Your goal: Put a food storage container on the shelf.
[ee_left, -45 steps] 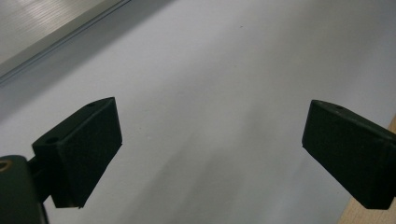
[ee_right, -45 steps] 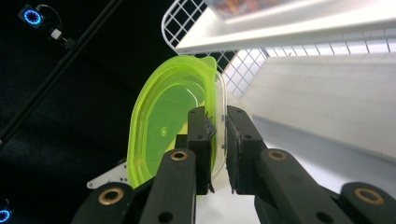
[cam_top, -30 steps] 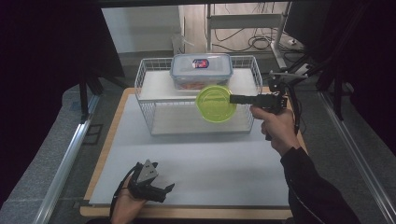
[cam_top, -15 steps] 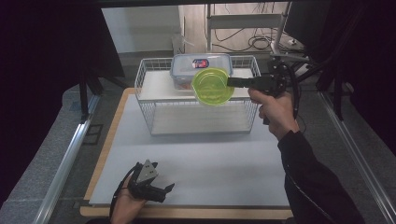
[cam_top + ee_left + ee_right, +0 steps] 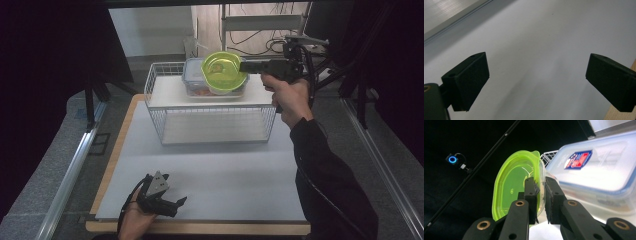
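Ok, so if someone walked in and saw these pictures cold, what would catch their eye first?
Most likely the bright green bowl, pinched by its rim in the right tongs and held tilted in the air above the white wire rack at the far side of the table. Next, the clear lidded food box sitting on top of that rack just behind it. The left tongs rest open near the table's front edge.

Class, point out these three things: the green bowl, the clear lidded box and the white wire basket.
green bowl [image 5: 222, 70], high view, its inside.
clear lidded box [image 5: 599, 170], right gripper view, its lid.
white wire basket [image 5: 215, 125], high view, its front wall.
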{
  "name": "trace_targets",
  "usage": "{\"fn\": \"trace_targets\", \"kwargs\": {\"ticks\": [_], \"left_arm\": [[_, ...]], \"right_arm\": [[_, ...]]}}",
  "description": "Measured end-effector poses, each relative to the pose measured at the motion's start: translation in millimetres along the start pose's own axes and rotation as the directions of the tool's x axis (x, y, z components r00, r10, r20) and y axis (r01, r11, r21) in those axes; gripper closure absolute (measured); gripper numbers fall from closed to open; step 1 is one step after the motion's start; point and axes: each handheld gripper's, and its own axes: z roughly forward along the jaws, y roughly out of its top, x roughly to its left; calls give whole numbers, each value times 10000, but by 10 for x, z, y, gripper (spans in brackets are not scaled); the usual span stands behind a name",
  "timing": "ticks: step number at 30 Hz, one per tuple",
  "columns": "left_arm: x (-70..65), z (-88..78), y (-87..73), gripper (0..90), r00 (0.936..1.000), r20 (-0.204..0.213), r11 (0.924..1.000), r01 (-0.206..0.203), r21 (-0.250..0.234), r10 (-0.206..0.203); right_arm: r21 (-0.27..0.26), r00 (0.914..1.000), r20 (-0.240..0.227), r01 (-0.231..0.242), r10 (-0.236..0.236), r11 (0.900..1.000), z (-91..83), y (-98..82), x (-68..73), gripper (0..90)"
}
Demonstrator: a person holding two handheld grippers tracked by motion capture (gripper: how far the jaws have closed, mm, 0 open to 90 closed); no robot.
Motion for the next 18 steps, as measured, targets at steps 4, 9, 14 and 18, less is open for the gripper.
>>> {"fn": "trace_targets", "kwargs": {"ticks": [4,9,14,18], "left_arm": [[-1,1,0,47,10000,21,10000,16,1,-16],[-1,1,0,47,10000,33,10000,-7,2,7],[-4,4,-1,48,10000,63,10000,0,2,0],[-9,9,1,48,10000,87,10000,-11,-4,11]], "right_arm": [[-132,9999,99,-35,36,9999,61,98,12,807],[-274,9997,221,-93,99,9996,143,209,24,807],[-387,9988,445,-210,227,9990,243,293,-3,807],[-487,9969,612,-459,489,9978,313,356,-50,807]]}}
